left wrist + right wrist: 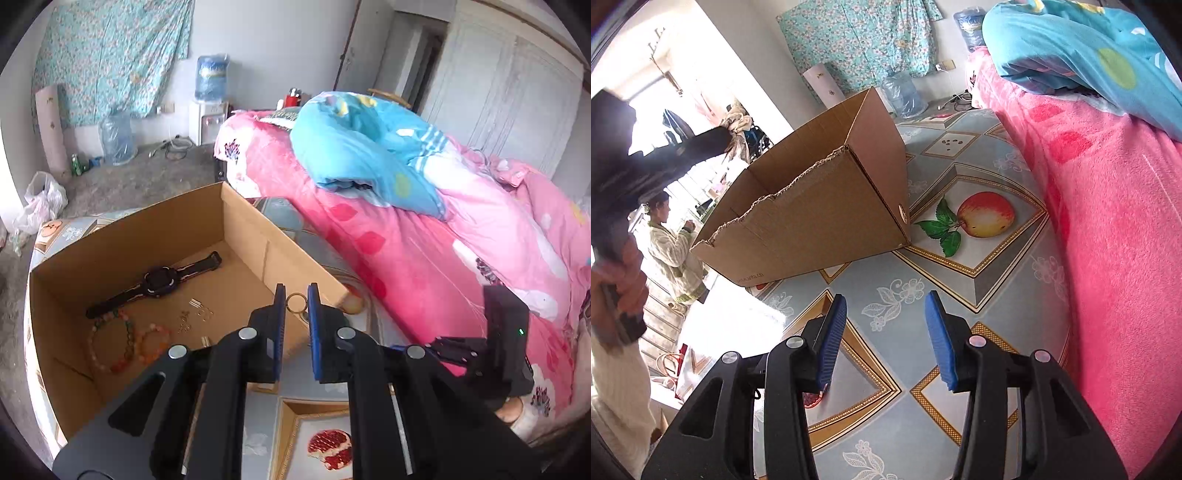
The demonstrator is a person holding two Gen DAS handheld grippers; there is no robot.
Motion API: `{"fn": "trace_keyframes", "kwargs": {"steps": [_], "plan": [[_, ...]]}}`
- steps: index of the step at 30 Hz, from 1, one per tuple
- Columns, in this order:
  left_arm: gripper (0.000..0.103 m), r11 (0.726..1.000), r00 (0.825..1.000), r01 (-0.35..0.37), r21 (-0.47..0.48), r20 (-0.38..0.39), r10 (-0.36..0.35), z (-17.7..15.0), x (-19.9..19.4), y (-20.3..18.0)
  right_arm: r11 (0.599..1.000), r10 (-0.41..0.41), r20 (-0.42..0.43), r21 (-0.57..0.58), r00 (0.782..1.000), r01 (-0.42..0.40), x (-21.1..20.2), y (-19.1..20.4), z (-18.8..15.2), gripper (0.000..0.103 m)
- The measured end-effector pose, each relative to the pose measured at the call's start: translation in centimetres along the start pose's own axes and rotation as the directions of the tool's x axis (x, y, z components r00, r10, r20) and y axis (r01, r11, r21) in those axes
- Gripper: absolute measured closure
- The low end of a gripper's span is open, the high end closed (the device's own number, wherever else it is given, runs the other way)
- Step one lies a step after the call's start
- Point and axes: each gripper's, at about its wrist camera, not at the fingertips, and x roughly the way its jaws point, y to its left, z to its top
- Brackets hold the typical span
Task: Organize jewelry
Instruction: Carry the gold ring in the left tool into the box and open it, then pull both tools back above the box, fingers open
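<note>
Gripping a gold ring (296, 303) above the box (243, 218) rim — left claw (296, 301); right claw (885, 308) agape.

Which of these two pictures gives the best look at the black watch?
The left wrist view. It looks down into the open cardboard box, where the watch lies flat on the bottom, near the bead bracelets. The right wrist view sees only the outside walls of the box, so the watch is hidden there.

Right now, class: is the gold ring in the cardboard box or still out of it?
Out. The left tool grips the ring between its blue pads, above the cardboard box rim.
</note>
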Motion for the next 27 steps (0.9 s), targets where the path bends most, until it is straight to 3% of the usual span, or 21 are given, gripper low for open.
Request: {"fn": "trace_keyframes", "kwargs": {"steps": [4,7,11,14,17,20,22,23,25,27], "plan": [[0.092,0.993,0.98,-0.115,-0.012,-0.163,0.112,3.2,6.3,4.1,1.0,0.001,0.011,0.006,1.0,-0.001,-0.6,-0.1,0.0,0.059],[0.092,0.991,0.951,-0.083,-0.106,-0.306,0.047,4.0,11.0,6.6,1.0,-0.006,0.016,0.016,1.0,0.006,-0.8,-0.5,0.1,0.058],[0.091,0.992,0.889,-0.102,-0.078,-0.454,0.056,3.1,15.4,6.4,0.999,-0.018,0.011,0.039,1.0,0.018,-0.7,-1.3,0.3,0.058],[0.088,0.993,0.873,-0.105,-0.063,-0.483,0.062,2.5,16.0,5.9,0.999,-0.011,-0.006,0.05,1.0,0.011,-0.5,-1.8,0.3,0.057],[0.074,0.993,0.897,-0.093,-0.076,-0.438,0.05,3.0,14.0,5.6,0.999,-0.019,-0.014,0.03,1.0,0.02,-0.5,-1.5,0.2,0.057],[0.074,0.996,0.939,-0.09,-0.022,-0.334,0.077,2.9,9.7,4.2,1.0,-0.017,0.005,0.02,1.0,0.017,-0.9,-1.1,0.2,0.057],[0.072,0.999,0.969,-0.034,0.018,-0.242,0.038,2.1,5.6,2.7,1.0,-0.014,0.011,0.014,1.0,0.014,-1.1,-1.0,0.3,0.055],[0.066,1.0,0.98,0.01,0.025,-0.199,-0.005,1.4,3.6,2.0,1.0,-0.016,0.012,0.012,1.0,0.016,-1.2,-1.0,0.3,0.054],[0.056,0.993,0.986,0.102,0.051,-0.135,-0.095,-0.9,-0.2,0.8,1.0,-0.014,0.012,0.016,1.0,0.013,-1.2,-1.1,0.4,0.053],[0.049,0.986,0.986,0.139,0.091,-0.106,-0.129,-3.0,-2.4,0.0,1.0,-0.01,0.015,0.023,1.0,0.009,-1.2,-1.0,0.5,0.053]]}}
